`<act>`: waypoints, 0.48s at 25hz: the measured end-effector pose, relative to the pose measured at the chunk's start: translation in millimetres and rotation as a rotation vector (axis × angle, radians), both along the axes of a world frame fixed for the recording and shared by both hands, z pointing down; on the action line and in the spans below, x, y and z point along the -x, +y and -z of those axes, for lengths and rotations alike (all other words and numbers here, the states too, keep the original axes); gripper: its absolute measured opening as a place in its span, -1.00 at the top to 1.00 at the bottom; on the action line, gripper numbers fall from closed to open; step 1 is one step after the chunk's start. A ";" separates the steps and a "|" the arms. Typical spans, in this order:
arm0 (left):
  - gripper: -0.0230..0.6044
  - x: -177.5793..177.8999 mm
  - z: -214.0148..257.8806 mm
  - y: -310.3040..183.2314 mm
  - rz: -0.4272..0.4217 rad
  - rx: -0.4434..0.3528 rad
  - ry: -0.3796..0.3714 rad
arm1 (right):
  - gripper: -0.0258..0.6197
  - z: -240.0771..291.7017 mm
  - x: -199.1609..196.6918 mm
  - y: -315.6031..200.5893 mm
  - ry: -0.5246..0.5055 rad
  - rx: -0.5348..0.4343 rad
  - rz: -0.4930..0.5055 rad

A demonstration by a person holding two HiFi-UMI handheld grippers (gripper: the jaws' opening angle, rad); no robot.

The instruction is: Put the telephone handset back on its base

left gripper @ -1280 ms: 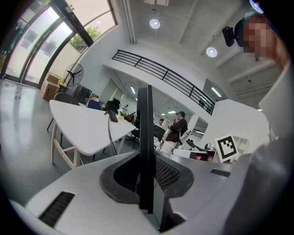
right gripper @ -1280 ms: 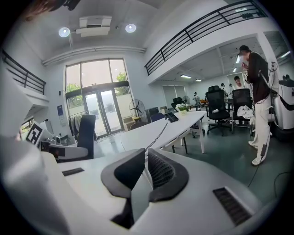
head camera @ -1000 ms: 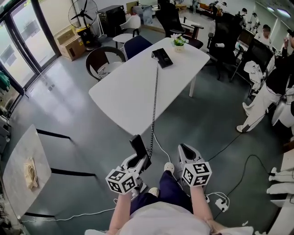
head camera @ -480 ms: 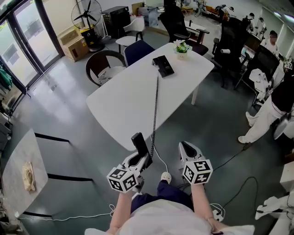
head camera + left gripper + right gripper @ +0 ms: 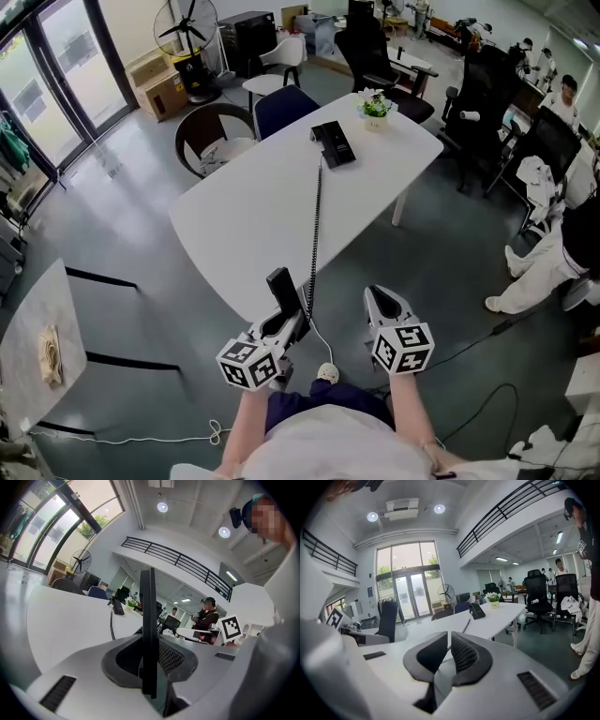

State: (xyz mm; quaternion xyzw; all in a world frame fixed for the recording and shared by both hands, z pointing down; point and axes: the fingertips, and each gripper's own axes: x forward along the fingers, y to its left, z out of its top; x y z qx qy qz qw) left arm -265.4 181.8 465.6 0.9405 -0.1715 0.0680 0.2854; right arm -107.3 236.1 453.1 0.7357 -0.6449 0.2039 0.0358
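The black telephone handset stands upright in my left gripper, which is shut on its lower end, just off the near edge of the white table. In the left gripper view the handset shows edge-on between the jaws. Its coiled cord runs straight across the table to the black phone base at the far end. My right gripper hovers beside the left one, shut and empty; its view shows the phone base far ahead.
A potted plant sits beyond the base. Chairs stand at the table's far left side, office chairs and people to the right. White cables trail over the floor below the grippers. A second table is at left.
The table and phone base have slid a little lower and nearer in the head view. Both grippers keep their pose, the handset still in the left one.
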 end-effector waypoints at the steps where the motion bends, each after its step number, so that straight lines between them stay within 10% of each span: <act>1: 0.67 -4.1 -0.9 -0.3 0.003 -0.001 -0.001 | 0.78 -1.4 -4.0 -1.0 -0.001 0.001 0.005; 12: 0.67 -8.3 -17.5 6.8 0.050 0.026 -0.025 | 0.78 -25.6 -14.4 8.7 -0.052 0.018 0.005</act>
